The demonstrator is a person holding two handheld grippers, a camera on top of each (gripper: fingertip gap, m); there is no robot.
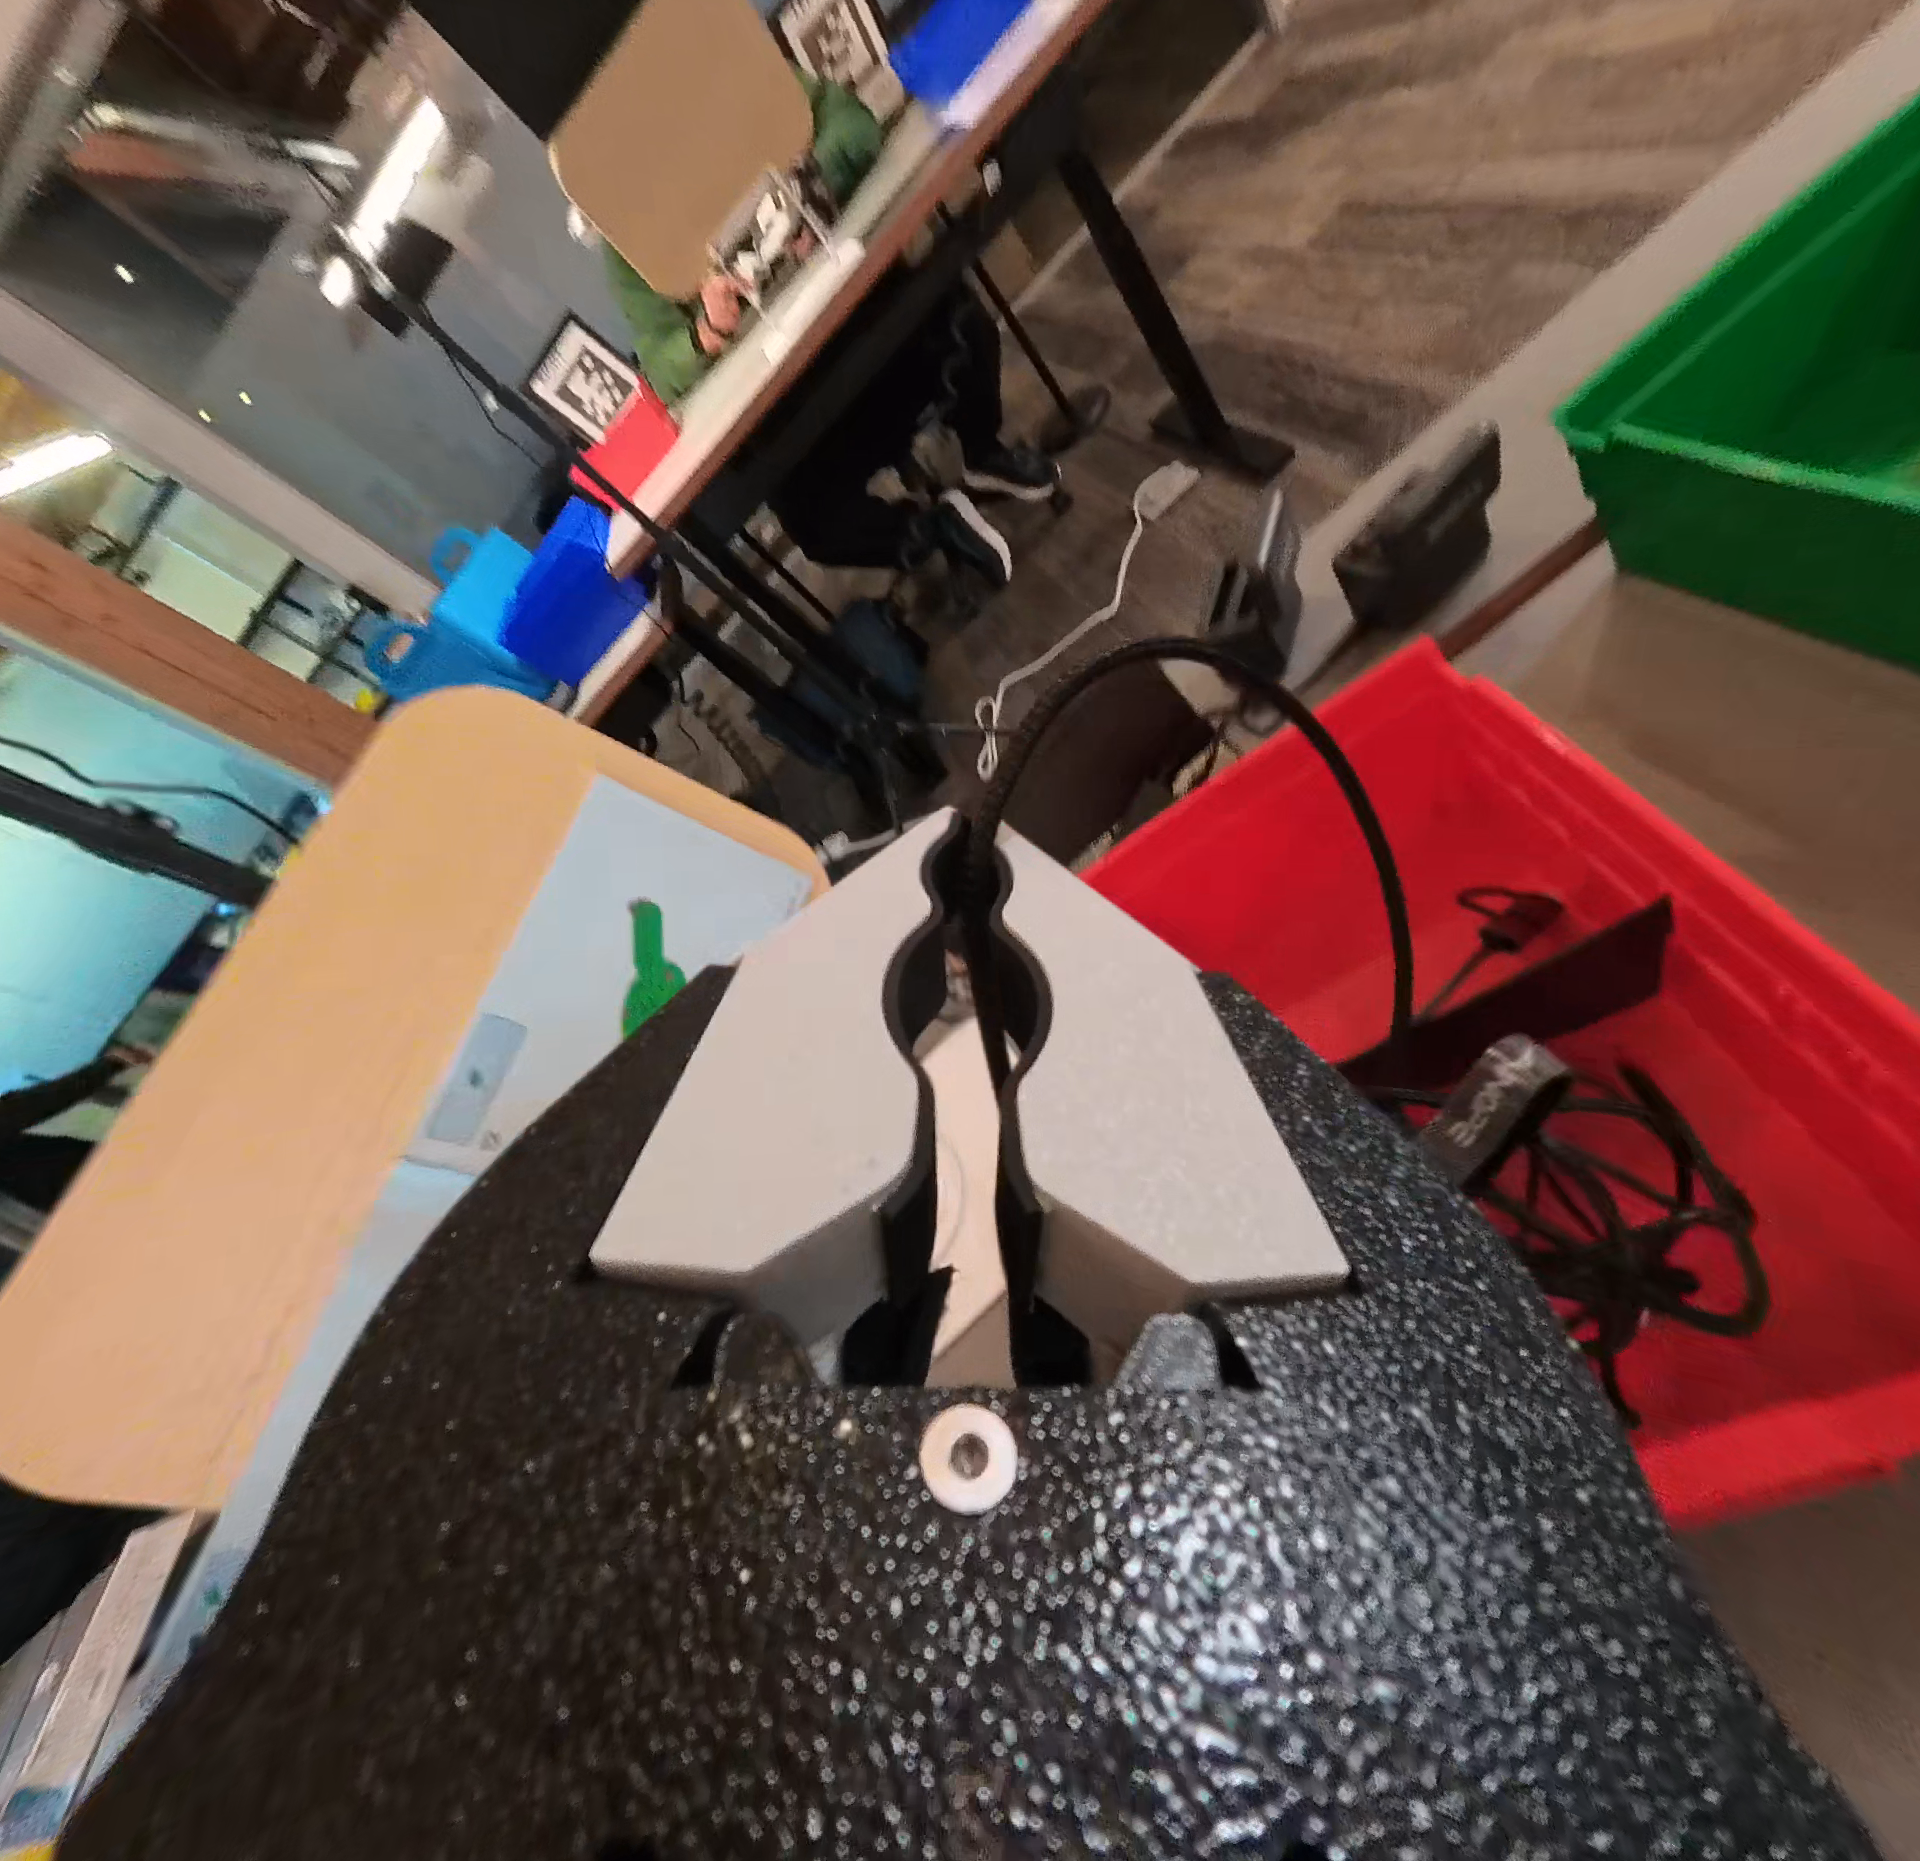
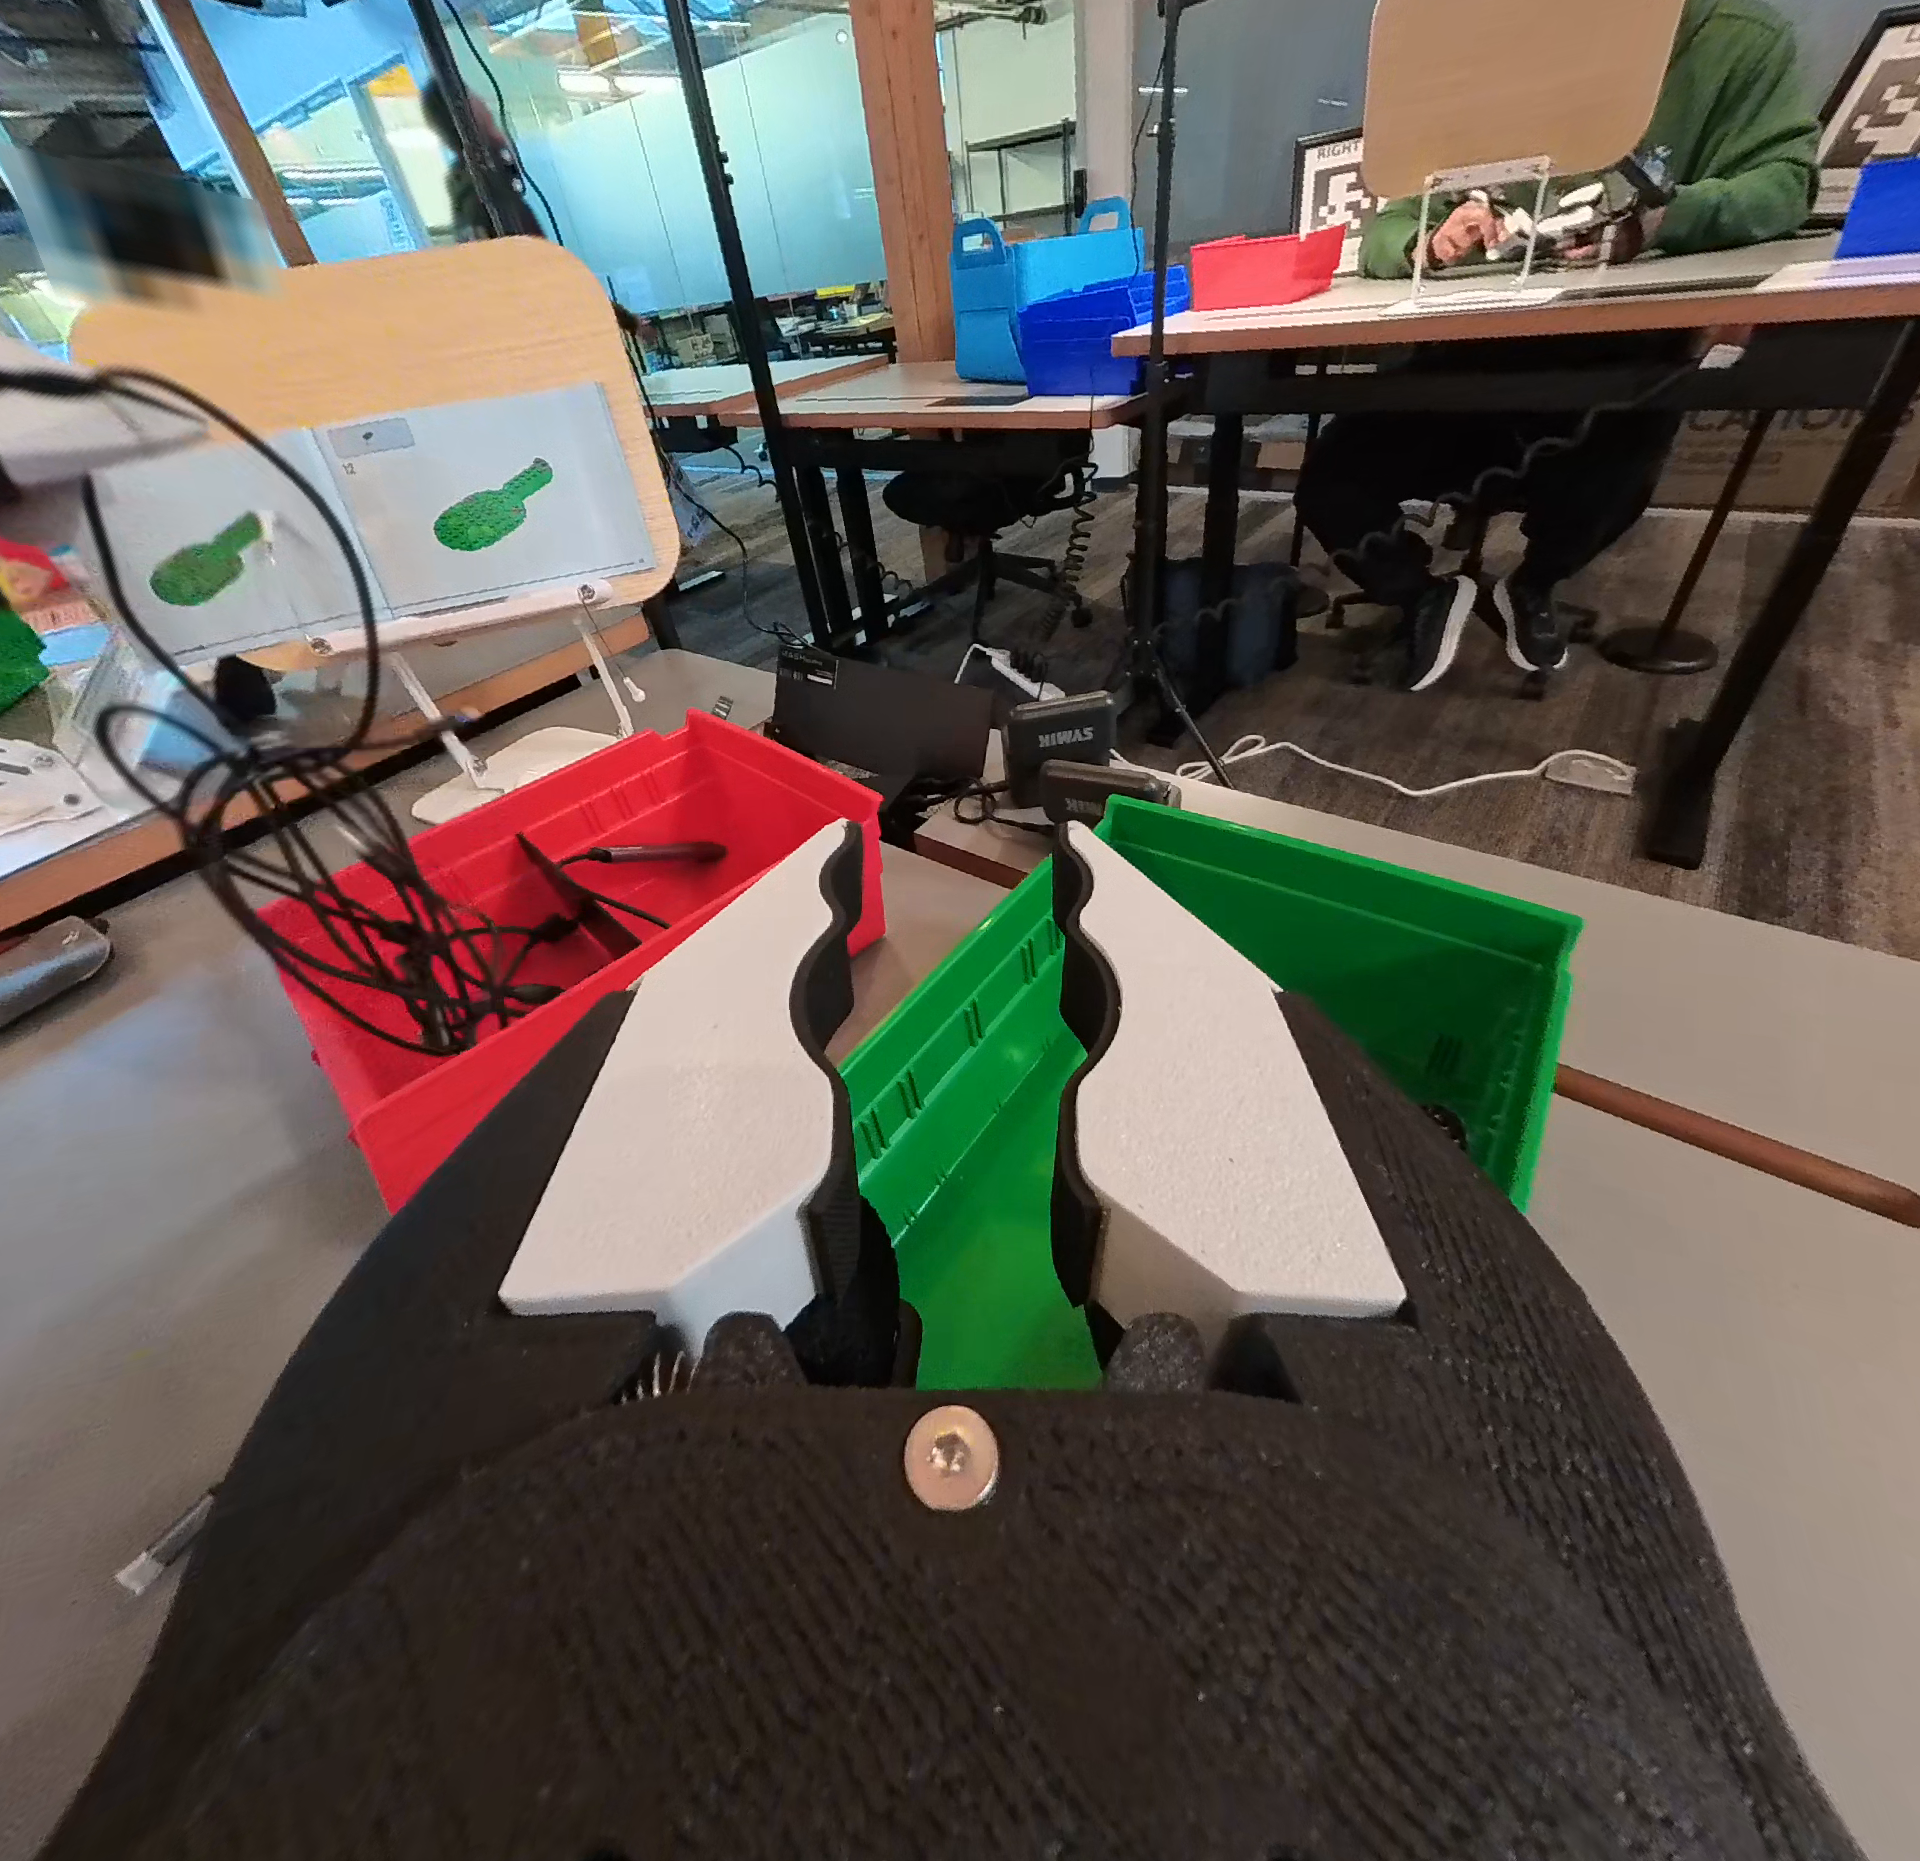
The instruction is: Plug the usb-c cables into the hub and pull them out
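My left gripper [image 1: 971, 845] is shut on a thin black cable [image 1: 1340, 772], pinched between its tips. The cable arcs up and over, then drops into the red bin [image 1: 1299, 928], where a tangle of black cables [image 1: 1621, 1219] and a dark flat bar [image 1: 1507, 1001] lie. In the right wrist view the held cable [image 2: 343, 544] loops down from the upper left into the red bin [image 2: 665, 772] and its tangle [image 2: 416, 949]. My right gripper [image 2: 956, 845] is open and empty, low over the green bin [image 2: 1351, 938]. No plug end shows clearly.
The bins stand side by side on a grey table [image 2: 125, 1188]. A wooden book stand with an open booklet [image 2: 416, 481] stands behind the red bin. Black adapter boxes [image 2: 1060, 736] sit at the table's far edge. A person sits at a far table [image 2: 1558, 305]. The gap from one gripper's tips to the other's is roughly 35 cm. About 25 cm separates my left fingertips from the dark flat bar [image 1: 1507, 1001].
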